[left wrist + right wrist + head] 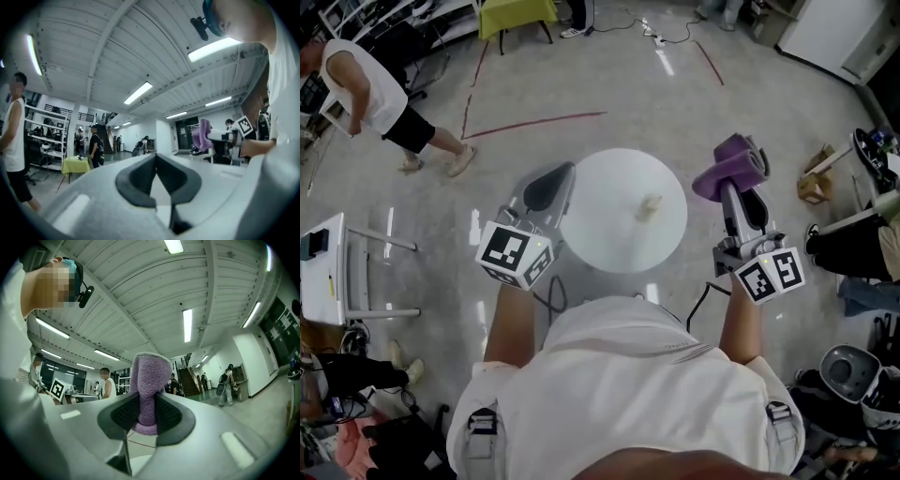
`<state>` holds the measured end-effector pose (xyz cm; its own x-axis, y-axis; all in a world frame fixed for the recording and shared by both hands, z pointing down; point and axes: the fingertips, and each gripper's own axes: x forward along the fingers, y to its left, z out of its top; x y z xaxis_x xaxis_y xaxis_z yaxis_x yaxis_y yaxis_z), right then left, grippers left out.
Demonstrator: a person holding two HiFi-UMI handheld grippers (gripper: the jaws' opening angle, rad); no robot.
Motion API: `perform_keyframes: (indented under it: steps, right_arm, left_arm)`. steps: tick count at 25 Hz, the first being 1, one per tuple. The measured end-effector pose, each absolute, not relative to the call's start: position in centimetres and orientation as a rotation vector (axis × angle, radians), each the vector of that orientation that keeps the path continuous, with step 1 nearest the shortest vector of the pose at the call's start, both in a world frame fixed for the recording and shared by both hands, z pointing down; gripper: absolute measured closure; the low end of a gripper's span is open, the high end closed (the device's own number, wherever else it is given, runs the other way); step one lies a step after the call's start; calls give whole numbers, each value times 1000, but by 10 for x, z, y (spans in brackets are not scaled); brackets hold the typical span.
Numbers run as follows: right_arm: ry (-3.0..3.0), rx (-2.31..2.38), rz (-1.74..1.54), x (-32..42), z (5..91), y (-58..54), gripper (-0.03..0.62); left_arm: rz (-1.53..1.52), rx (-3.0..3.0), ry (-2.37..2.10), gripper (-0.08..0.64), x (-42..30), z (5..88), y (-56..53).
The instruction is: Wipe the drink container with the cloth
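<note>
A purple cloth (731, 165) is pinched in my right gripper (741, 183), which is raised level to the right of the round white table (609, 234). In the right gripper view the cloth (149, 385) stands up between the dark pads (123, 414), folded over at its top. My left gripper (546, 187) hangs over the table's left edge with its jaws shut and nothing in them; its own view shows the pads (140, 180) closed together. A small pale object (650, 206), perhaps the drink container, stands on the table right of centre. The left gripper view also catches the cloth (202, 135) and the right gripper.
A person in a white top (370, 98) walks at the upper left. A small white side table (326, 272) stands at the left, bags and gear (853, 375) crowd the right. A yellow-green covered table (517, 14) is at the far top. Red tape lines (534, 122) mark the floor.
</note>
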<state>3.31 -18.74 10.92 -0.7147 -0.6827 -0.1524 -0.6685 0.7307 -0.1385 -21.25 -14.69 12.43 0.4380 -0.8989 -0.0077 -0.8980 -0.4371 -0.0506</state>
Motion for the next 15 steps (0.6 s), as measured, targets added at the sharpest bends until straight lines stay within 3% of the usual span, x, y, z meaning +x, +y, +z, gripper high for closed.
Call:
perform_keyframes:
  steps: [15]
  right_arm:
    - [2783, -1023, -128, -5, 120, -163, 500]
  left_arm:
    - [-54, -2655, 1567, 557, -229, 135, -129]
